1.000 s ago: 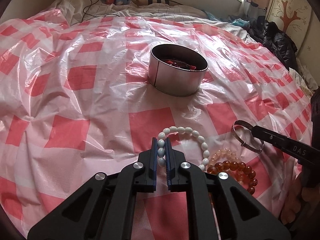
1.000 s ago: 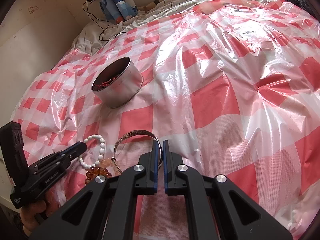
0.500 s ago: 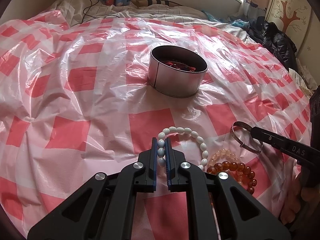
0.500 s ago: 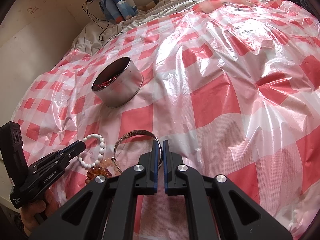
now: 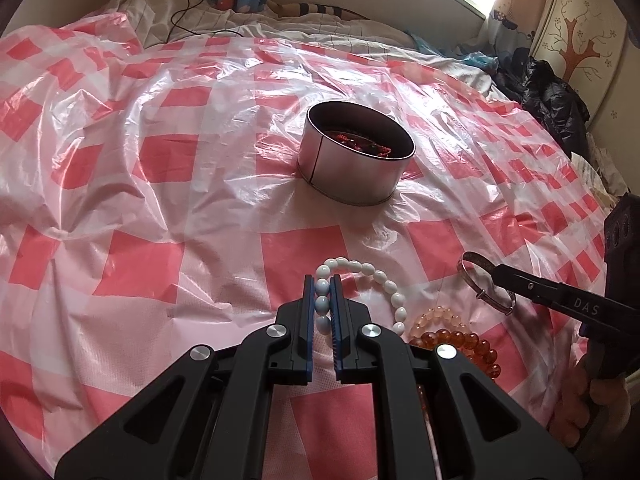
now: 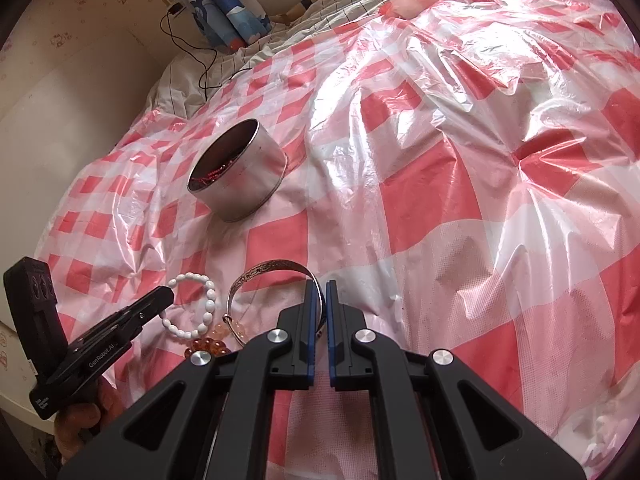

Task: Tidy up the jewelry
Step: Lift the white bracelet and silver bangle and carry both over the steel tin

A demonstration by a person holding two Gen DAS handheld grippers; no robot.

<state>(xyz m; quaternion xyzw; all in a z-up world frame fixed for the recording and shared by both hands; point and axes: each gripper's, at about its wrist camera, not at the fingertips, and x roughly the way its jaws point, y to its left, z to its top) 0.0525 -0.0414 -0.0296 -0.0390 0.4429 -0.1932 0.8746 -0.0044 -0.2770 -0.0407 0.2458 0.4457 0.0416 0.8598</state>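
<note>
Pink-checked plastic sheet (image 5: 168, 208) covers the bed, giving a clean, bright ground for sorting. Left gripper (image 5: 322, 292) is clamped on the white beads (image 5: 362, 270), which loop out rightward past its fingertips. Just right of them, amber beads (image 5: 460, 340) wait. Right gripper (image 6: 319, 292) pinches the bangle (image 6: 276, 270) by its band. Ahead of both stands the tin (image 5: 354, 160), likely their destination, already holding red pieces.

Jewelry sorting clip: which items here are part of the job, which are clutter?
Job: white bead bracelet in left gripper; silver bangle in right gripper; amber bead bracelet; pale peach bracelet; metal tin.

Clutter: black cable; dark clothing; blue curtain.
</note>
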